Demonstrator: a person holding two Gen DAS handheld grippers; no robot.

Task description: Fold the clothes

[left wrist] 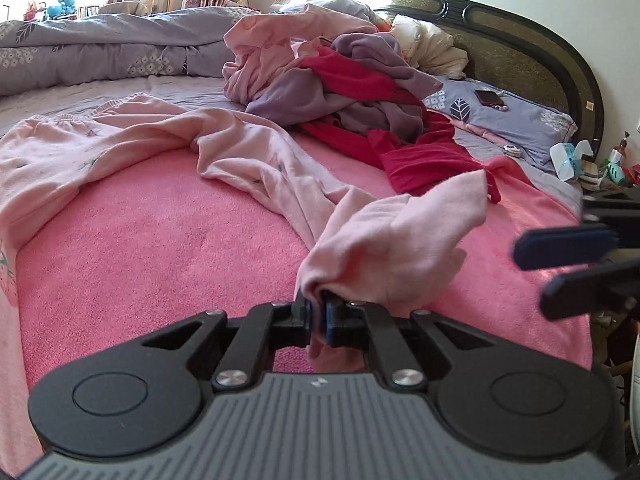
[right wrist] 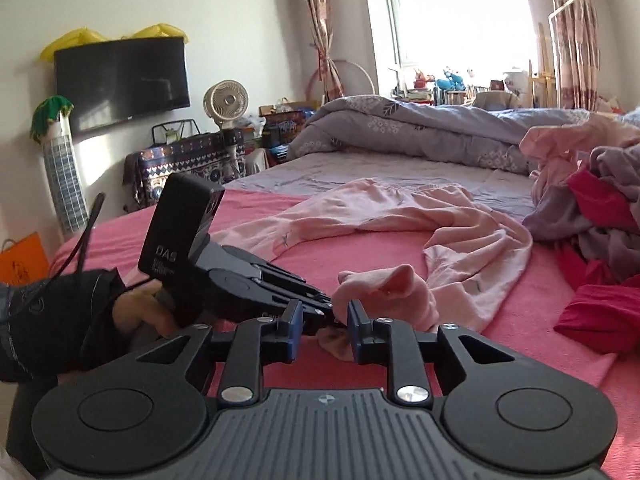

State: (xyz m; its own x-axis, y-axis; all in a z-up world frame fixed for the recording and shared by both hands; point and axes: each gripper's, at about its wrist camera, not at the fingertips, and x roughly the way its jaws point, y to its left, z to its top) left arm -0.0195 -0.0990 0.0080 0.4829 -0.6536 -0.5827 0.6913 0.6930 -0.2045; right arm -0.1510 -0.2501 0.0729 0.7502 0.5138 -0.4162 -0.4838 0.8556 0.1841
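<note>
Left gripper (left wrist: pixel 318 314) is clamped on the cuff end of the pale pink trousers (left wrist: pixel 248 148), blue pads pinching a bunched fold with a bit of fabric hanging below the jaws. From the clamp, one trouser leg runs up and away across the pink blanket (left wrist: pixel 160 240) to the elasticated waistband, which lies flat at the far left of the left wrist view. Right gripper (right wrist: pixel 322 322) sits just beside the left one, jaws parted; pale pink fabric lies in the gap and lower down against the right finger, but the pads are not pressing on it. In the left wrist view its fingers (left wrist: pixel 568 244) come in from the right edge, apart from the held cuff. The right wrist view shows the left gripper body (right wrist: pixel 224 280) held by a hand (right wrist: pixel 136 312) in a dark sleeve, its tips buried in the same cuff bundle. The trousers' second leg loops round on the blanket to the right of that bundle. Beyond the trousers, a heap of unfolded clothes (left wrist: pixel 352 92) in red, mauve and pink sits mid-bed, near the headboard (left wrist: pixel 520 40). A grey quilt (left wrist: pixel 100 40) is rolled up along the far side, and a phone (left wrist: pixel 490 98) lies on the pillow (left wrist: pixel 516 128).
</note>
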